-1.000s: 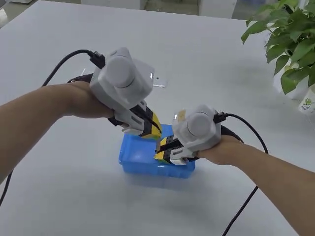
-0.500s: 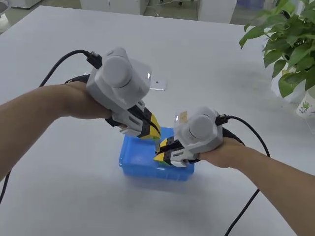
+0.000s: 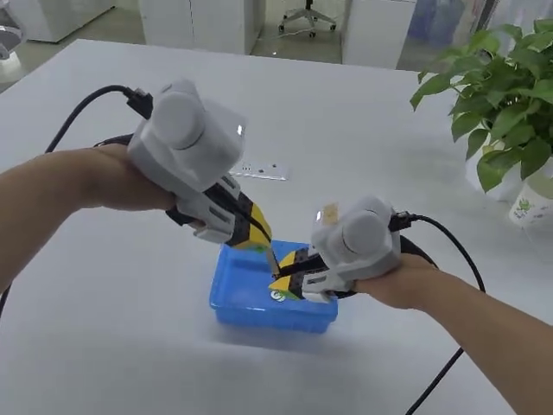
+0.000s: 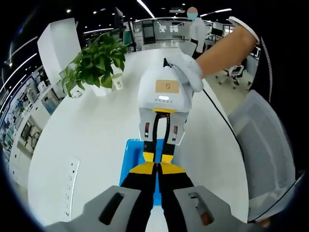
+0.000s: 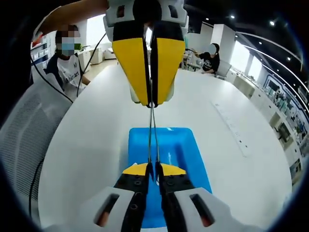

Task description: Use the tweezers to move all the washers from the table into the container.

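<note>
The blue container (image 3: 251, 307) sits on the white table in front of me. My left gripper (image 3: 262, 245) hangs over its far rim and my right gripper (image 3: 281, 281) over its right half, tips almost meeting. In the right gripper view, thin metal tweezers (image 5: 151, 135) run from the left gripper's yellow jaws down into the right gripper (image 5: 153, 170); both look shut on them. The left gripper (image 4: 157, 165) faces the right one over the container (image 4: 129, 154). A small round washer-like piece (image 3: 277, 296) lies inside the container below the tips.
A white power strip (image 3: 259, 170) lies on the table beyond the container. A potted plant (image 3: 501, 95) stands at the far right. Cables trail from both grippers. People (image 5: 67, 53) sit past the table's edge, and a mesh chair (image 4: 270, 145) stands close by.
The head camera has tilted up, so more of the room shows. Both grippers stay tip to tip over the container, slightly lower. A small round piece now shows inside the container.
</note>
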The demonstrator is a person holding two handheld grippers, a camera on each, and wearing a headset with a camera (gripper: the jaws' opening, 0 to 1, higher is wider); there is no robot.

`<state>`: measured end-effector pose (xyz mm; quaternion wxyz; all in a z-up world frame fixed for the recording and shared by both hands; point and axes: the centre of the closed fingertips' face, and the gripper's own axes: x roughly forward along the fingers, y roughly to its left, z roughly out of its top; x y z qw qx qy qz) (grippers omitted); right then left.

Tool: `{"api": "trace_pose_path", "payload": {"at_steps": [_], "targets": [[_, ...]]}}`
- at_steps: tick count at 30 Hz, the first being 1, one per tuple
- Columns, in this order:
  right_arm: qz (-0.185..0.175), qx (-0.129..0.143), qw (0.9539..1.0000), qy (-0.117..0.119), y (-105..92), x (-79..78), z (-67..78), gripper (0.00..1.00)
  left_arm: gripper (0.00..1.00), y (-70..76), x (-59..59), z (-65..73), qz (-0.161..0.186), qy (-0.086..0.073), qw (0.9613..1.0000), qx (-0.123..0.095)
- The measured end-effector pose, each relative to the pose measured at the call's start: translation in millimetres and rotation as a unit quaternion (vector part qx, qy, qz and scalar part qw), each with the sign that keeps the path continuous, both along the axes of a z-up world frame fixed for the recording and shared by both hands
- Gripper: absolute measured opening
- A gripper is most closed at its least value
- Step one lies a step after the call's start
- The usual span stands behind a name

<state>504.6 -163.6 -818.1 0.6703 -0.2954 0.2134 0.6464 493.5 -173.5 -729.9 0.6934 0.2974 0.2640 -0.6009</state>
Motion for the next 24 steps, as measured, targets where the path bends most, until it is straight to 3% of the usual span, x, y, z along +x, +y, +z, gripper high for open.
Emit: {"api": "trace_pose_path", "payload": {"at_steps": [6, 10, 16, 24], "targets": [[0.012, -0.008, 0.9997, -0.018, -6.6, -12.9, 10.4, 0.08, 0.05, 1.4, -13.8, 6.5, -0.012, -0.006, 0.9999, 0.001], [0.019, -0.017, 0.9993, -0.028, -14.9, -22.1, 14.1, 0.08, 0.05, 3.3, -24.4, 3.1, -0.020, -0.013, 0.9997, 0.009], [0.037, -0.036, 0.9979, -0.039, -24.1, -42.9, 13.7, 0.07, 0.05, 9.0, -44.7, -13.4, -0.028, -0.011, 0.9992, 0.025], [0.061, -0.058, 0.9957, -0.038, -30.6, -69.4, -1.2, 0.07, 0.06, 13.6, -70.3, -45.0, -0.030, 0.010, 0.9988, 0.038]]}}
